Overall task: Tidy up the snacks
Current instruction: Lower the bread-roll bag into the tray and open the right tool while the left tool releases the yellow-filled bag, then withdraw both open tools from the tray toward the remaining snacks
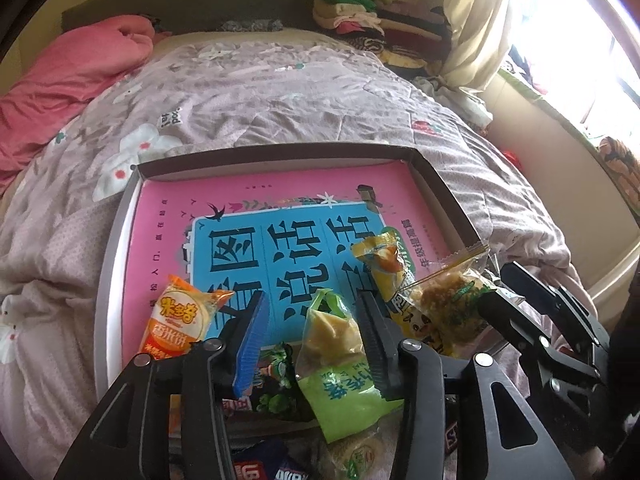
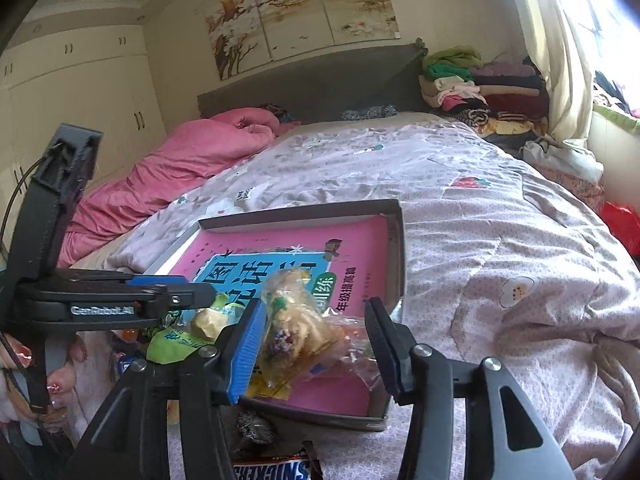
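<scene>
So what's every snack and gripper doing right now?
Box: lidless, on the bed.
Green snack: sealed, between the open left gripper's fingers.
Clear-wrapped pastry: sealed, between the open right gripper's fingers.
Orange rice cracker: sealed, in the box.
Snickers bar: outside the box.

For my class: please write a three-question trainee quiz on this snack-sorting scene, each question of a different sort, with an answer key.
1. Multiple choice: what lies flat inside the shallow box? A) a pink book B) a folded towel C) a dinner plate
2. True or false: the orange rice-cracker packet lies between the fingers of the left gripper.
3. Fill in: the snack bag between the fingers of the left gripper is mostly ___ in colour.

Key
1. A: the pink book covers the box floor.
2. False: it lies outside them, to the left in the left wrist view; the green snack bag is between them.
3. Green.
</scene>
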Demonstrator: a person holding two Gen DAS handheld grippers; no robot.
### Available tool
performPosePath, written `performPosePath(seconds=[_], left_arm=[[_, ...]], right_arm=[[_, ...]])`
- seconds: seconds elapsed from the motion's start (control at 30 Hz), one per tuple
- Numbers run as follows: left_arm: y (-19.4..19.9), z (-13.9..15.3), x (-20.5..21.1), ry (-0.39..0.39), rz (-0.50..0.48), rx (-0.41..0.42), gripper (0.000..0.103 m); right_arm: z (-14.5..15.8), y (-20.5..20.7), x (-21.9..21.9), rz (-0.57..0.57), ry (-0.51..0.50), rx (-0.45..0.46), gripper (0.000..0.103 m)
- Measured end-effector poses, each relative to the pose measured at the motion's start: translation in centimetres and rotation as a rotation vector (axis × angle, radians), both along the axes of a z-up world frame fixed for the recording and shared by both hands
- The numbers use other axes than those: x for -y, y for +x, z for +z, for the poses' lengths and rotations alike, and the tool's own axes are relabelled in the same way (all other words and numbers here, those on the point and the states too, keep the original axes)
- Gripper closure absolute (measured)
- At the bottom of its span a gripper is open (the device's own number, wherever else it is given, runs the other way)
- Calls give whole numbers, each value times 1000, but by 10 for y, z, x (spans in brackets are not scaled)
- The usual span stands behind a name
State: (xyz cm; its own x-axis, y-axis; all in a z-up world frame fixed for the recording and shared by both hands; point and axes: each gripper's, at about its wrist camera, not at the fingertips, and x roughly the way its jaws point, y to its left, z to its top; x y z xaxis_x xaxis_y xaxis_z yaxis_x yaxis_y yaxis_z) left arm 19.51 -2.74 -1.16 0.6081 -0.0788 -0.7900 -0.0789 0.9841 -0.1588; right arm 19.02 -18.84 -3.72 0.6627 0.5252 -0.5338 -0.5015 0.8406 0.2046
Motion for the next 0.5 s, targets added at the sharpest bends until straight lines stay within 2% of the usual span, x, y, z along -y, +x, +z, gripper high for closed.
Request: performPosePath(seconds=[0.07,0.5], left_arm=[[-2,3,-2,2,3,3,51],[-19,12,-12,-25,19,16,46]], right_arm=[[1,1,2,-6,2,0,52],[-2,-3,-5,6,-57,20,49]])
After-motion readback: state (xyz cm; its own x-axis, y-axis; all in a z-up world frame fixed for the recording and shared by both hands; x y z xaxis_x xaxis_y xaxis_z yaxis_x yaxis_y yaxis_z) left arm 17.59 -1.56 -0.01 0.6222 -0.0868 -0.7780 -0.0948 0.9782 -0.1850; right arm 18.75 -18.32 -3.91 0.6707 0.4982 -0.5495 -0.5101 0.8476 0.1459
